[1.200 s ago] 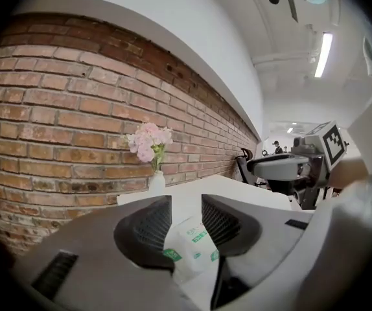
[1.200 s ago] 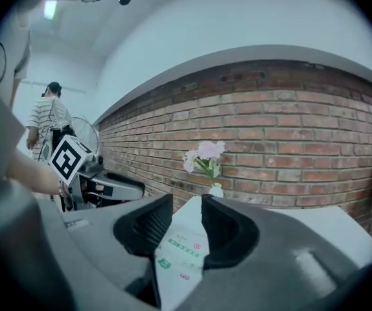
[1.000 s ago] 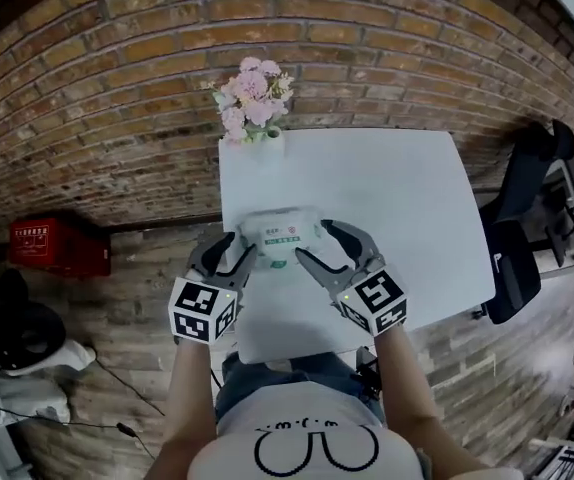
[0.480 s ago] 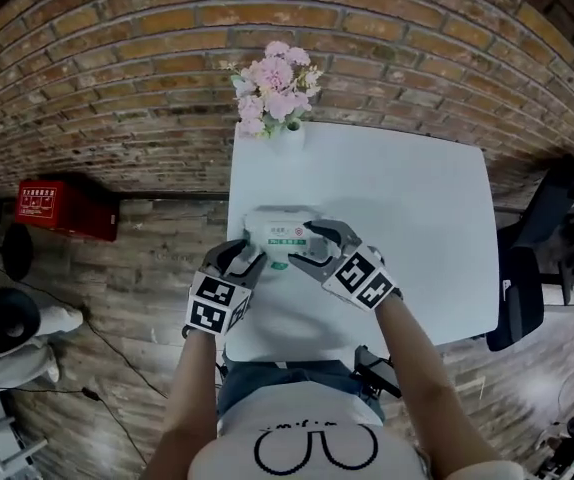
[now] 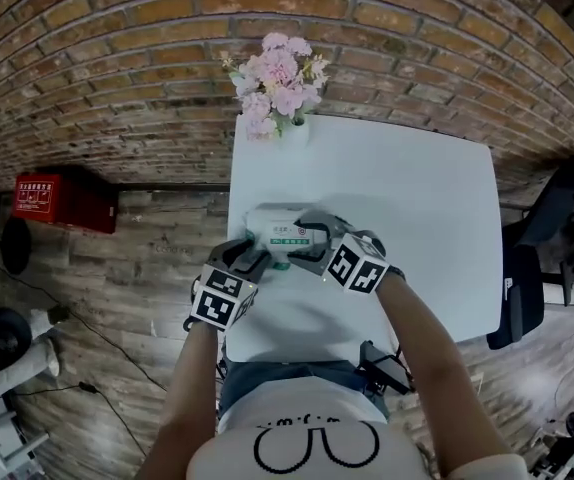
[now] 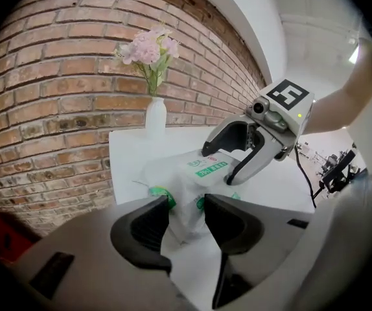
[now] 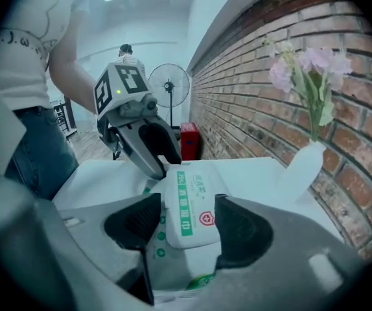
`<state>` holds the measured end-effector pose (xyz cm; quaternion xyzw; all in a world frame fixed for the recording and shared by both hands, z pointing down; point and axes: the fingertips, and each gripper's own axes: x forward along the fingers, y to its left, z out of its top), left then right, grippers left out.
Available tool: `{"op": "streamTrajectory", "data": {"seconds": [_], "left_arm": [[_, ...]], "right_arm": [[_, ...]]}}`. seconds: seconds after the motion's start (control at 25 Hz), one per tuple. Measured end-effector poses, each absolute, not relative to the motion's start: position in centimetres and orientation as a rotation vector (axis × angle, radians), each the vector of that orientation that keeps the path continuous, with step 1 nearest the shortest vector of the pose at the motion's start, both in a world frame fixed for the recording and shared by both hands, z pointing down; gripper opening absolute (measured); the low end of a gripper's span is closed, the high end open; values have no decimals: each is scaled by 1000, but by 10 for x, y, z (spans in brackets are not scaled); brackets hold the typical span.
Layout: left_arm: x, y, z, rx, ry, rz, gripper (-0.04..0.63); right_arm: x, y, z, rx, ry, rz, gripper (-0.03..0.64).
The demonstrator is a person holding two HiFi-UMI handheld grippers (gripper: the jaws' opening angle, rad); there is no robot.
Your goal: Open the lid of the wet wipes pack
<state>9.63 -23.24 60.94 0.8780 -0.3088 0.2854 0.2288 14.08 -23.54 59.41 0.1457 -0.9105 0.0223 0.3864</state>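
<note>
Fingers [image 7: 244, 229] of right gripper [image 5: 304, 253] now closed on lid [image 7: 189, 206] (left gripper [image 5: 257, 259] pinching pack [image 5: 275, 222]).

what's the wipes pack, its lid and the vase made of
Wet wipes pack: soft plastic film, it seems, slightly glossy; it crinkles and folds at the end.
Lid: probably stiffer plastic, smooth and flat, with a printed label.
Vase: white and smooth; ceramic or plastic, cannot tell.
</note>
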Motion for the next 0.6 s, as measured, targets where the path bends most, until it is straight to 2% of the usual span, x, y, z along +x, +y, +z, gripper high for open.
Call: {"op": "streamTrajectory", "data": {"seconds": [0.6], "left_arm": [[98, -231, 610, 2427, -826, 805, 166]], "right_arm": [[144, -247, 591, 297, -2330, 418, 237]]}}
